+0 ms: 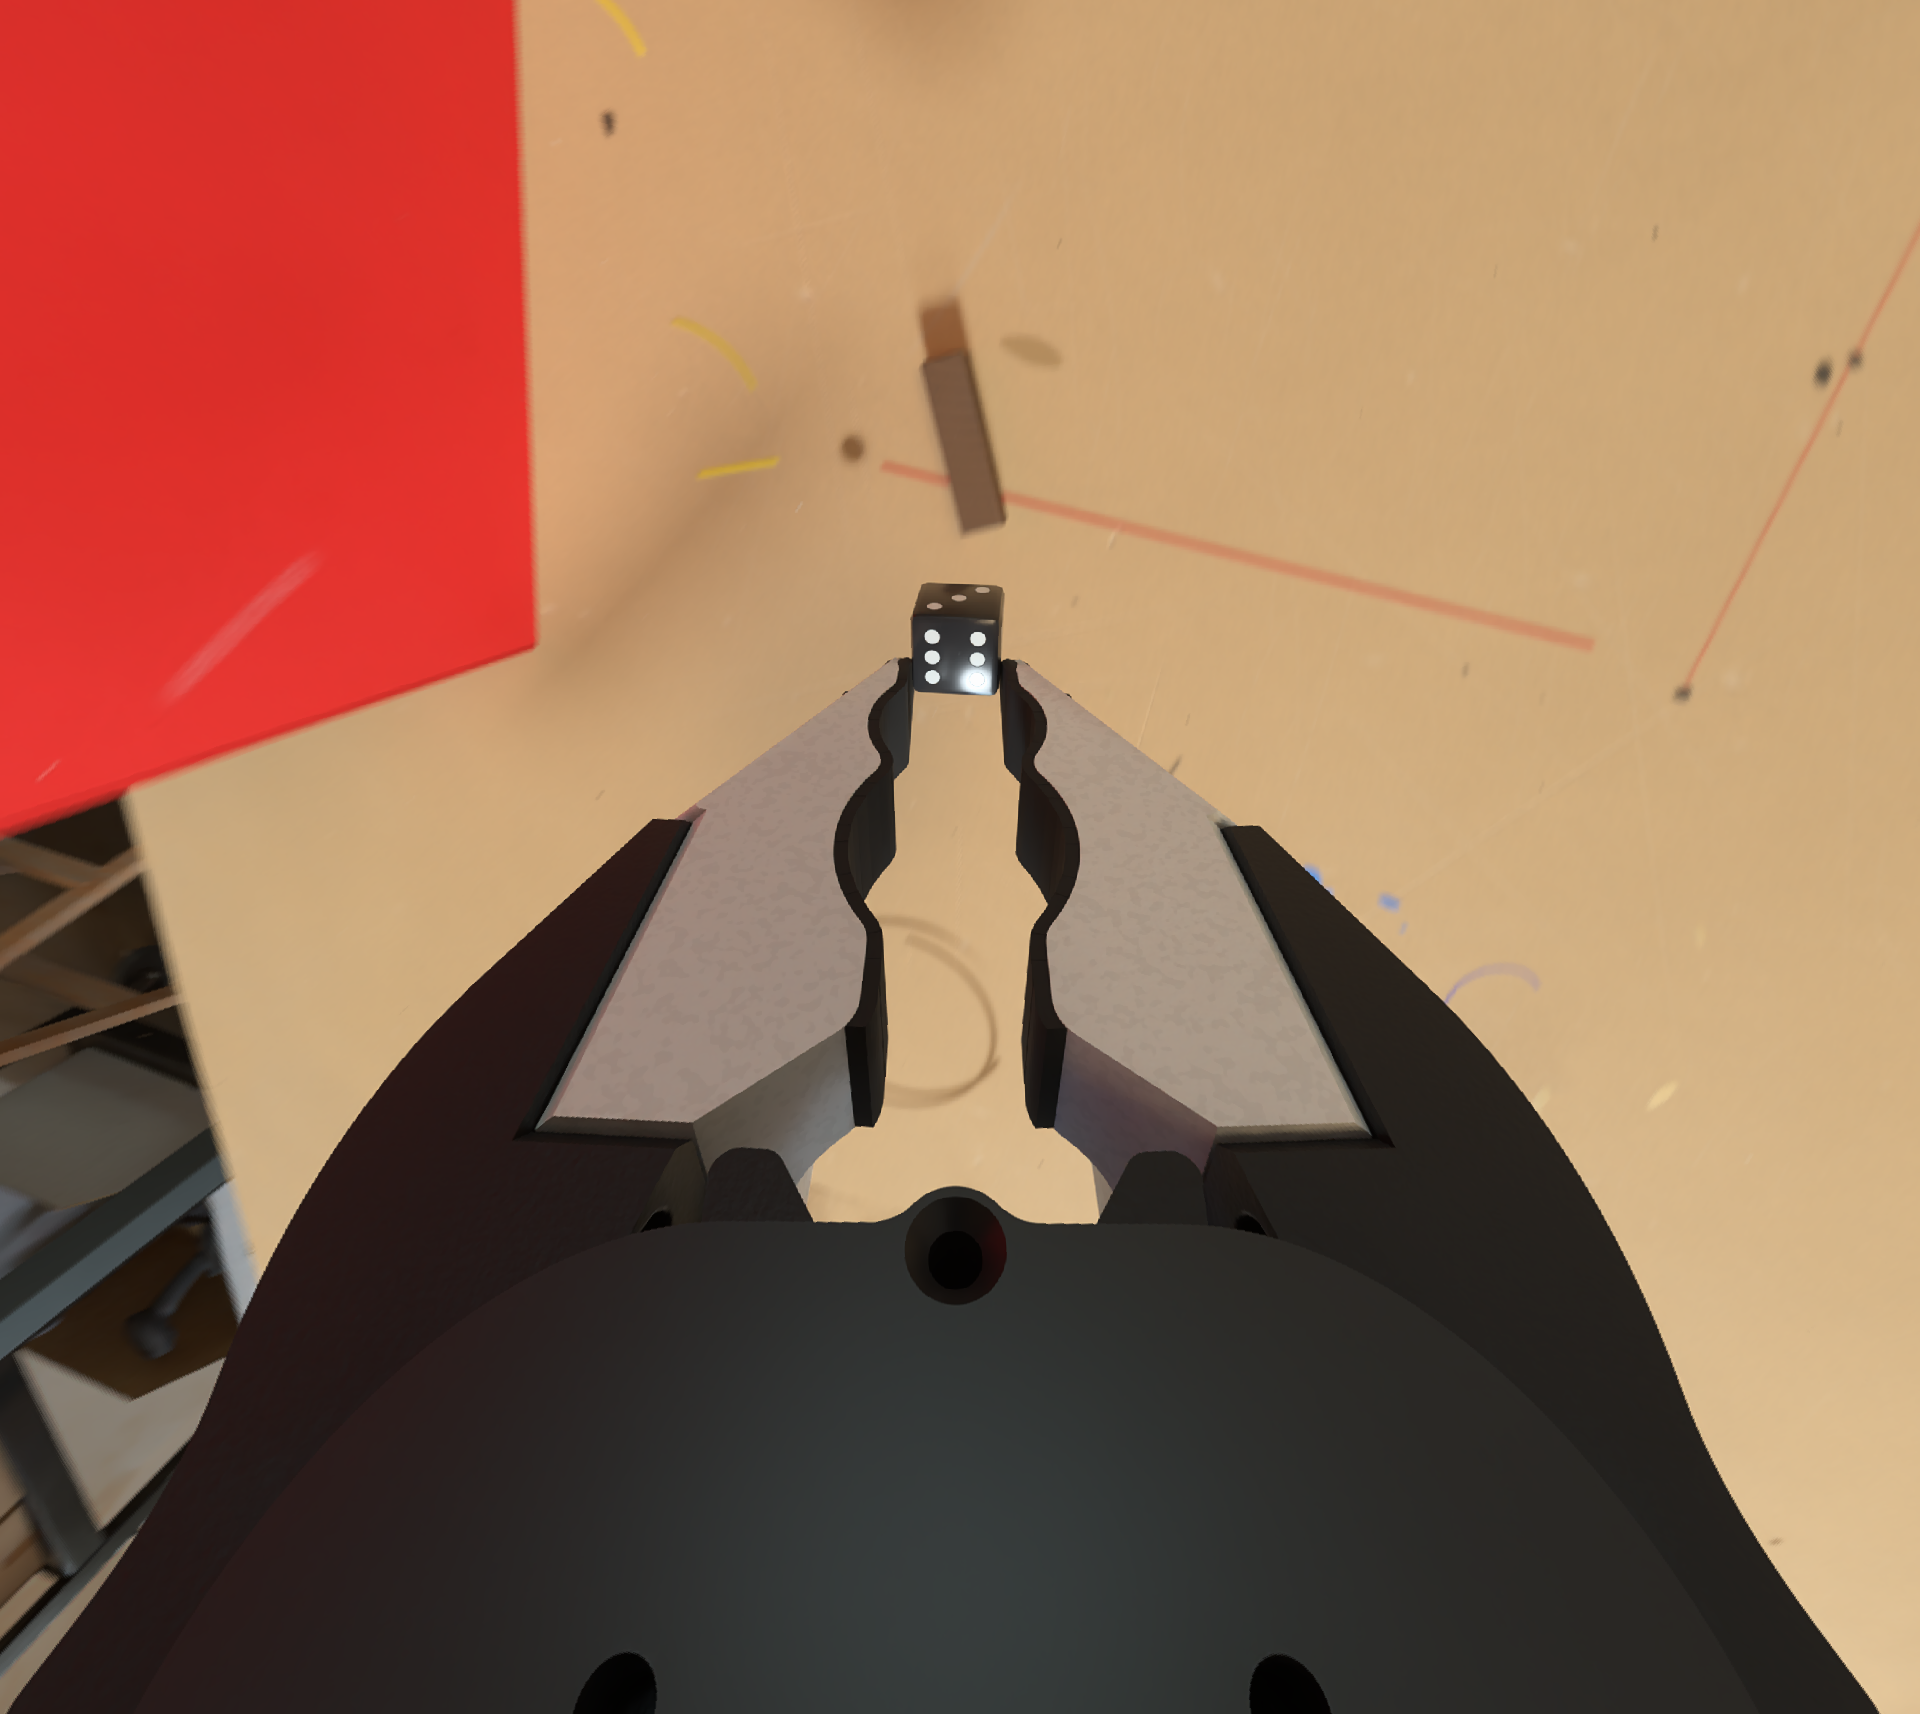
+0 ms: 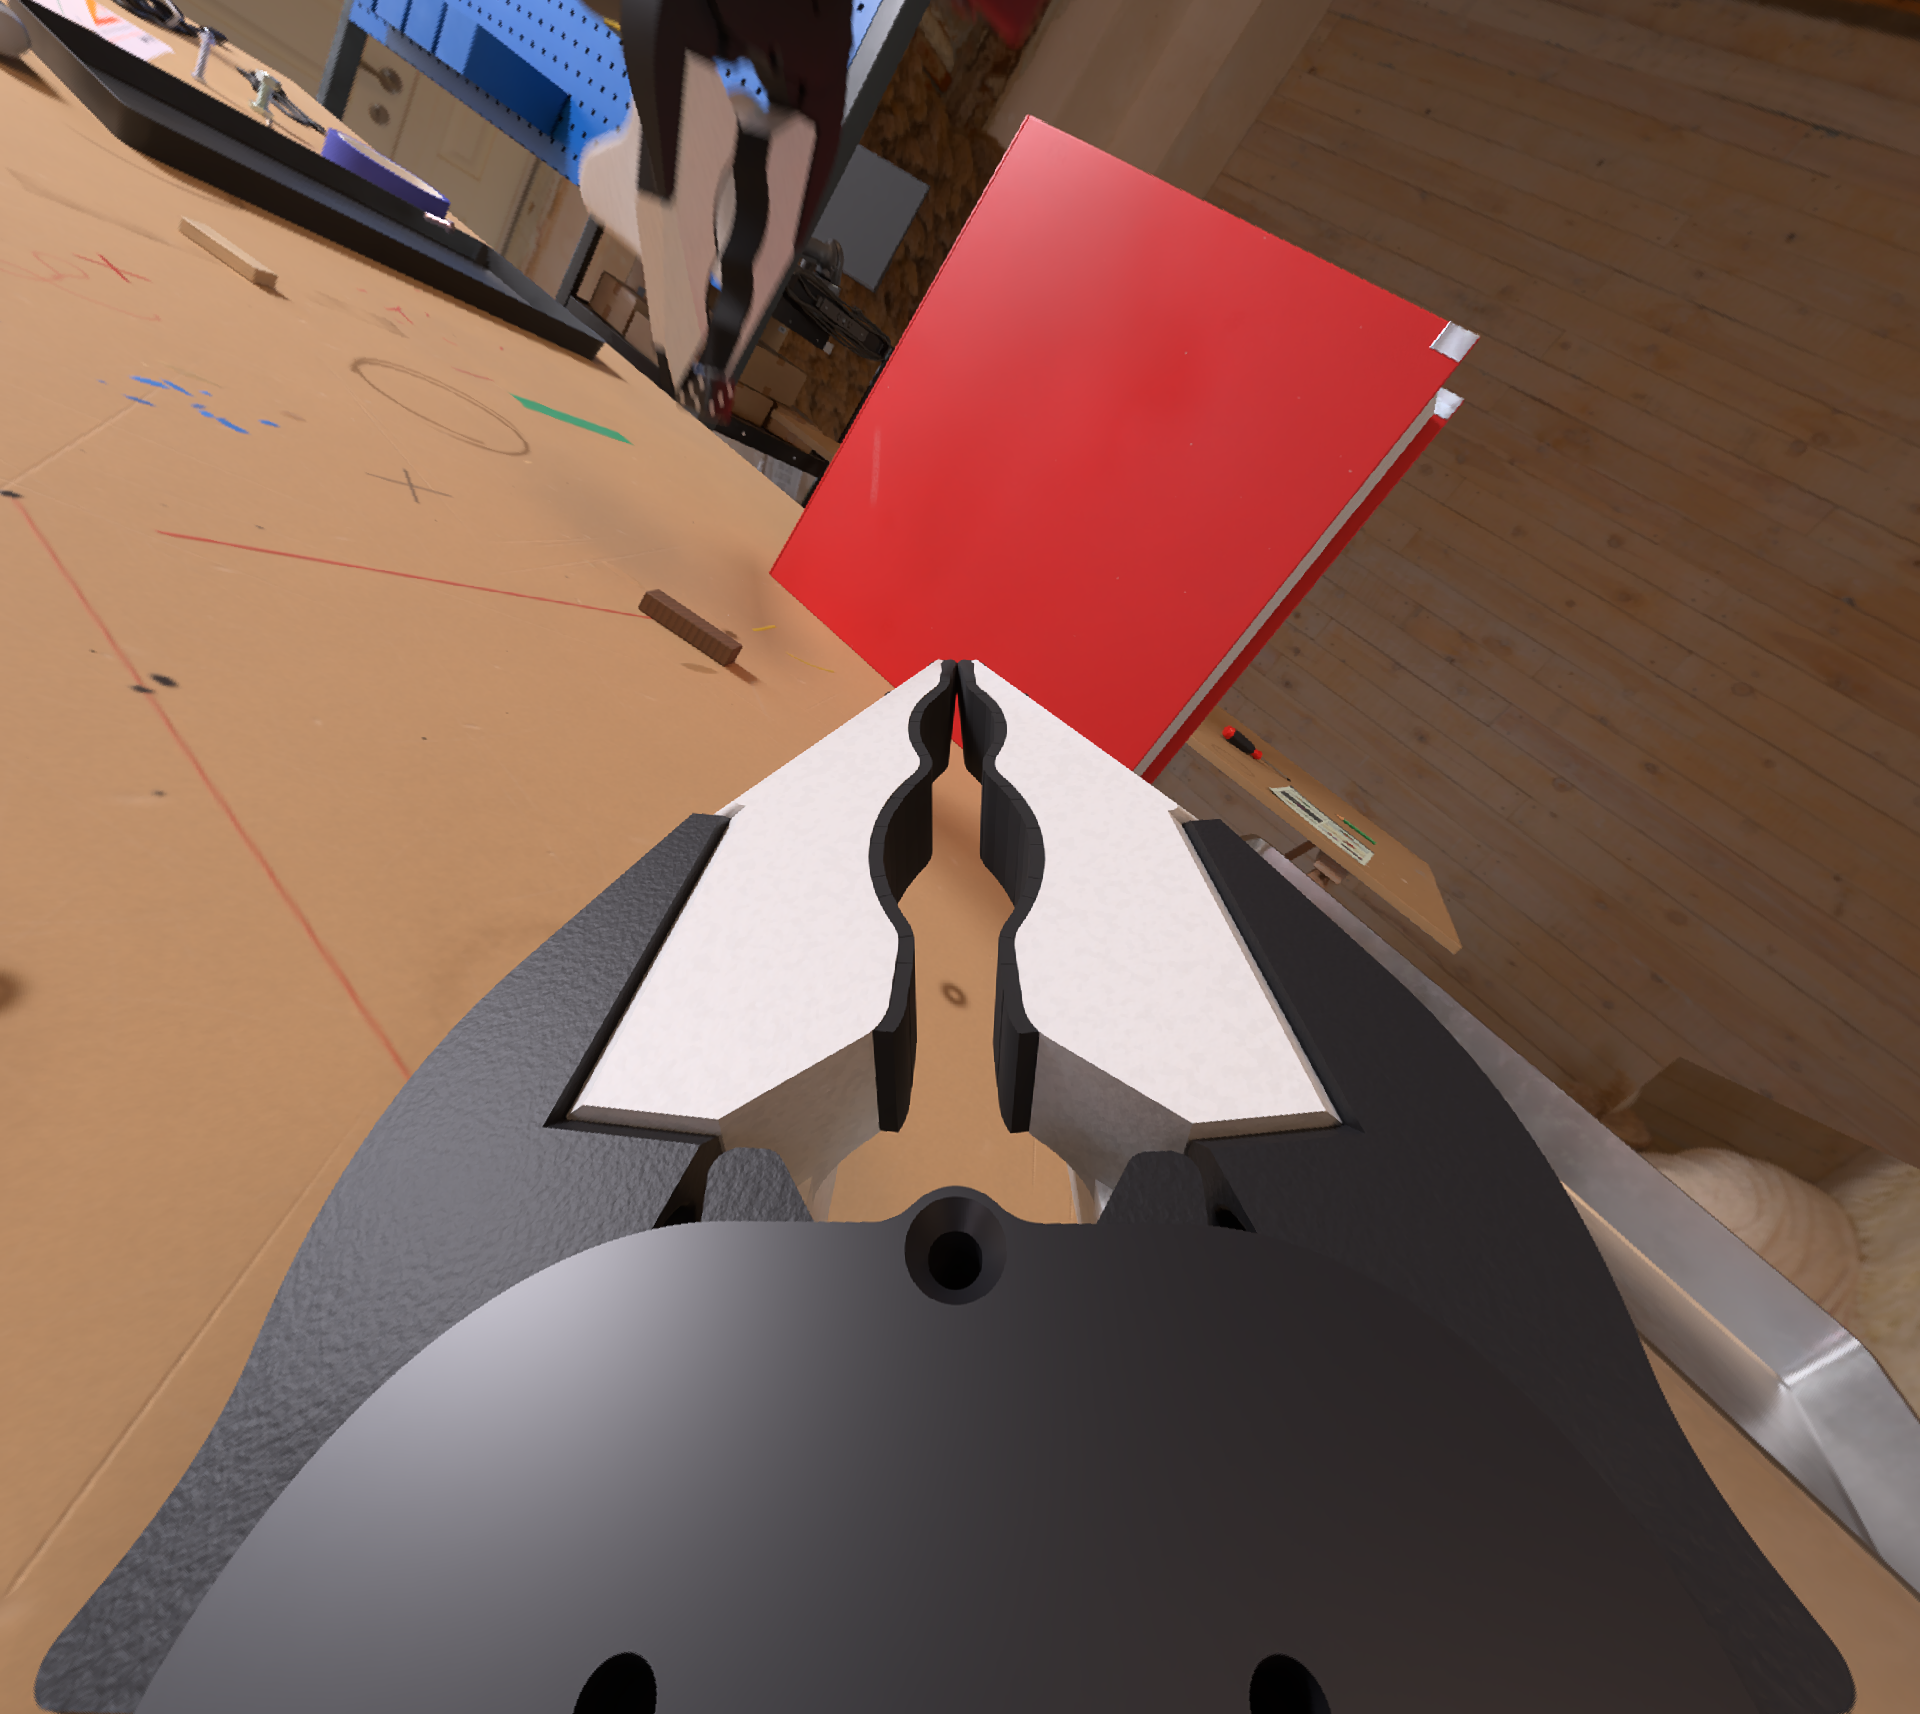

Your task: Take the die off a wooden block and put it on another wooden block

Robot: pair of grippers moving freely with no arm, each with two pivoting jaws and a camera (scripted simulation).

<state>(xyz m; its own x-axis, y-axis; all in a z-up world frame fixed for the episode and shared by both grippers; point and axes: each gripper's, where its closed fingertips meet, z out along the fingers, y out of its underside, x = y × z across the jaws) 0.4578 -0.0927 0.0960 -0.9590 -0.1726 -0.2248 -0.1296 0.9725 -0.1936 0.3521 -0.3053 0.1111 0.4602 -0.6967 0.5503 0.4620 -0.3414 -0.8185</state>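
My left gripper (image 1: 957, 677) is shut on a black die (image 1: 957, 638) with white pips, pinched at the fingertips and held high above the table. A dark wooden block (image 1: 961, 417) lies on the table below and ahead of the die; it also shows in the right wrist view (image 2: 691, 626). A light wooden block (image 2: 229, 251) lies farther off near a black tray. In the right wrist view the left gripper (image 2: 707, 391) hangs in the air with the die (image 2: 709, 397) at its tips. My right gripper (image 2: 957, 669) is shut and empty, low over the table.
A red board (image 1: 260, 262) stands at the left; in the right wrist view the red board (image 2: 1122, 459) stands right behind my fingertips. A black tray (image 2: 312, 199) with small tools and a purple tape roll (image 2: 384, 173) lies at the far edge. The table edge (image 2: 1714, 1332) runs along the right.
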